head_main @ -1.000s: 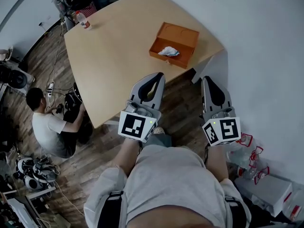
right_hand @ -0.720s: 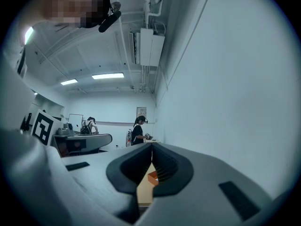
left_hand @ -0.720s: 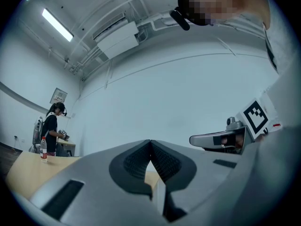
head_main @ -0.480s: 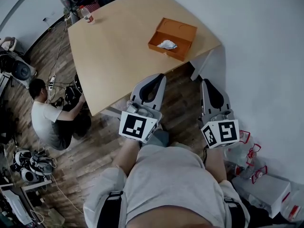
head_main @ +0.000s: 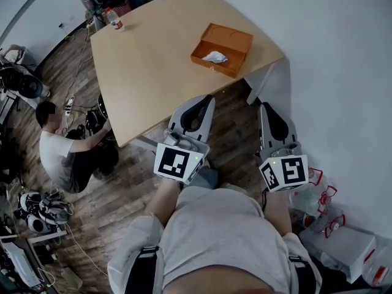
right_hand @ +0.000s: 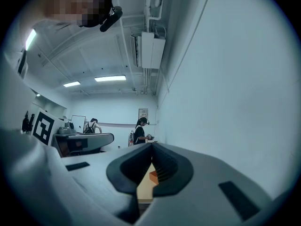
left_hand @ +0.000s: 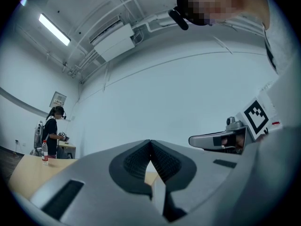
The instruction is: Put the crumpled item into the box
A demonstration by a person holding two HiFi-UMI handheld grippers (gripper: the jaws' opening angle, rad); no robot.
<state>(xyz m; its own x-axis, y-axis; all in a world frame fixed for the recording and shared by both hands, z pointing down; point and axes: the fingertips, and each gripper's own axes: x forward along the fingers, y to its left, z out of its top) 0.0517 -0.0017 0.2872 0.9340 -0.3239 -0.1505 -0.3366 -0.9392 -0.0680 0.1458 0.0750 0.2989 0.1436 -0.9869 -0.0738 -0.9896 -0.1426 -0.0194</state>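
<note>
Crumpled item (head_main: 215, 57) lies inside the orange box (head_main: 236, 40) on the table (head_main: 153, 60) — white against the orange. My left tool (head_main: 204, 98) and right tool (head_main: 265, 105) hang well apart from the box — both with jaws together, gripping nothing.

Orange rectangular box (head_main: 231, 40), white crumpled paper wad (head_main: 215, 57), pale tan wooden table (head_main: 153, 60); grey left gripper (head_main: 204, 98) and right gripper (head_main: 264, 105) bear black-and-white square-patterned marker cubes (head_main: 178, 163).
</note>
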